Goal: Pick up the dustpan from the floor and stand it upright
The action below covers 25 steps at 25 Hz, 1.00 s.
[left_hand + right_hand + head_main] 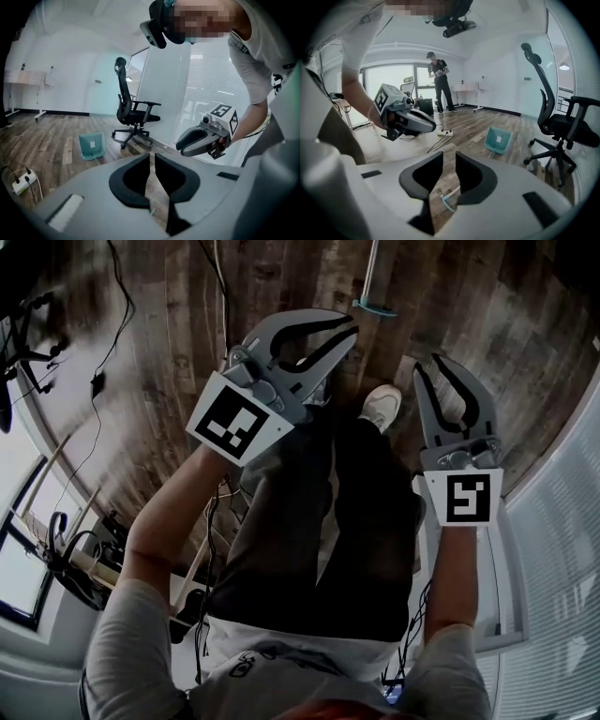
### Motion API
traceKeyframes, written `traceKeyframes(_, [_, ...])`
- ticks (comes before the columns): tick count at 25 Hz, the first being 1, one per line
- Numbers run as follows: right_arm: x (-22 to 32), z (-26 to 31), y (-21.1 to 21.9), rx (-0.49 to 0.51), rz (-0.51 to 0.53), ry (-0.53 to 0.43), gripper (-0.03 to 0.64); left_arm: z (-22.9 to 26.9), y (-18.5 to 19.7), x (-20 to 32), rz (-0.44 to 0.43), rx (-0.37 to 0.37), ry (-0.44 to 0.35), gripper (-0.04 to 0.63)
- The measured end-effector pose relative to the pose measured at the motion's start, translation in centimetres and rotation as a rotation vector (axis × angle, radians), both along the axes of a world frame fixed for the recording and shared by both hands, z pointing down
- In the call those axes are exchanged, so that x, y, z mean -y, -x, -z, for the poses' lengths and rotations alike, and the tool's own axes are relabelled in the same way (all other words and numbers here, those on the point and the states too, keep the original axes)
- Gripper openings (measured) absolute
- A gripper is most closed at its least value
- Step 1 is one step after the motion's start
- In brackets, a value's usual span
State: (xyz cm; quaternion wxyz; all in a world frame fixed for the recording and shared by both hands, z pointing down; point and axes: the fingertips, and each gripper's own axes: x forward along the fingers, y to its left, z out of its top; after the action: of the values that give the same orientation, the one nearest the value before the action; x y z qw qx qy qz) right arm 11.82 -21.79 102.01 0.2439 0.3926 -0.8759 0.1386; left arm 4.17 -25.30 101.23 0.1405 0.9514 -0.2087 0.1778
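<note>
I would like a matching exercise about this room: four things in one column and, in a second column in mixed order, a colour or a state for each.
Things:
1. dustpan
2. office chair
3. power strip
4. left gripper

Colours and states:
A. black
B. jaws shut, nothing between them
C. teal, on the floor
D. white, with plugs in it

Right pairs: 1-C, 2-A, 3-D, 4-B.

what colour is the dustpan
The dustpan is teal, clearest in the right gripper view.
</note>
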Motion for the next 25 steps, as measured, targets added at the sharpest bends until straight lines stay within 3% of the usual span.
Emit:
traceKeyframes(11, [1.7,-16.6,-1.5,-0.112,0.193,-0.012,0.066,-15.4,-1.7,2.5,-0.041,0.045,-0.008,0.029])
traceKeyframes(25, [0.1,-34.8,0.3,-0.109,0.308,0.020,0.081,-33.9,-3.5,2.0,-0.112,0.065,0.016,0.080])
